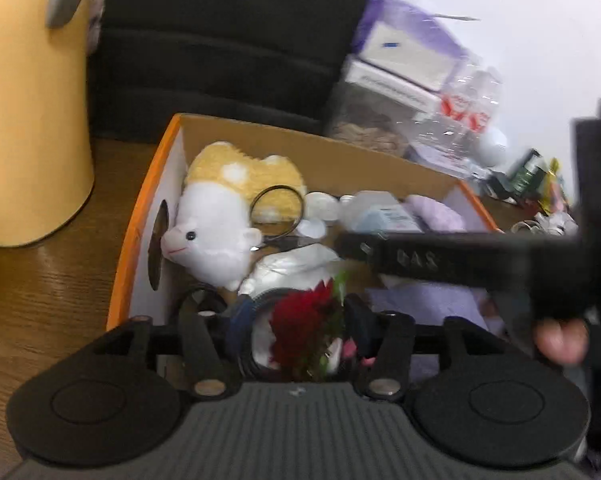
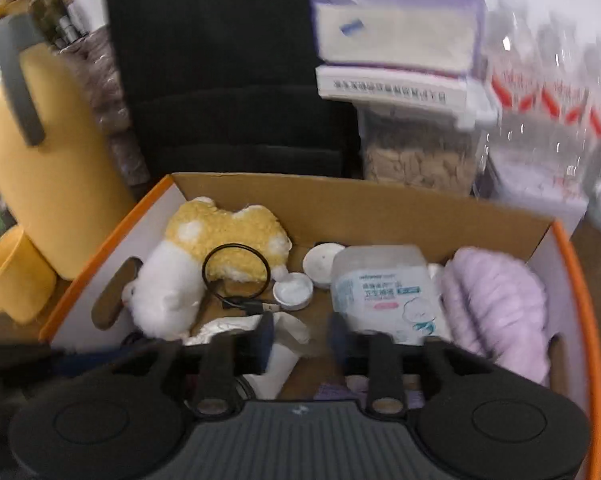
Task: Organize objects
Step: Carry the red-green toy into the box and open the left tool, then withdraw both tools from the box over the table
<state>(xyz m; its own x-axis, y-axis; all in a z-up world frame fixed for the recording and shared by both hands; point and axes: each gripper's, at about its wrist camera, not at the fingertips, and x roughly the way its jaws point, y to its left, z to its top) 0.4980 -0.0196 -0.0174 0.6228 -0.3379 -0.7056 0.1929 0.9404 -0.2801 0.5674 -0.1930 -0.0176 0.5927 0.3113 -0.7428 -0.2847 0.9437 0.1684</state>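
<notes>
An orange-rimmed cardboard box [image 1: 140, 216] [image 2: 380, 204] holds a white and yellow plush sheep [image 1: 216, 232] [image 2: 204, 256], a looped black cable [image 2: 236, 276], round white lids [image 2: 292, 294], a pack of wipes [image 2: 384, 292] and a lilac fluffy item [image 2: 496, 300]. My left gripper [image 1: 298, 320] hangs over the box's near end, open. A red artificial flower [image 1: 304, 320] stands between its fingers, and a gap shows at each side. My right gripper [image 2: 300, 338] is open above crumpled white paper [image 2: 284, 328], gripping nothing. In the left wrist view the right gripper's black body [image 1: 460, 260] crosses over the box.
A tall yellow jug [image 1: 28, 120] [image 2: 48, 184] and a yellow cup [image 2: 12, 276] stand left of the box on the wooden table [image 1: 40, 300]. Behind it are a black chair back [image 2: 228, 80], a clear snack container [image 2: 416, 160], stacked boxes [image 2: 396, 40] and clear bottles [image 2: 552, 120].
</notes>
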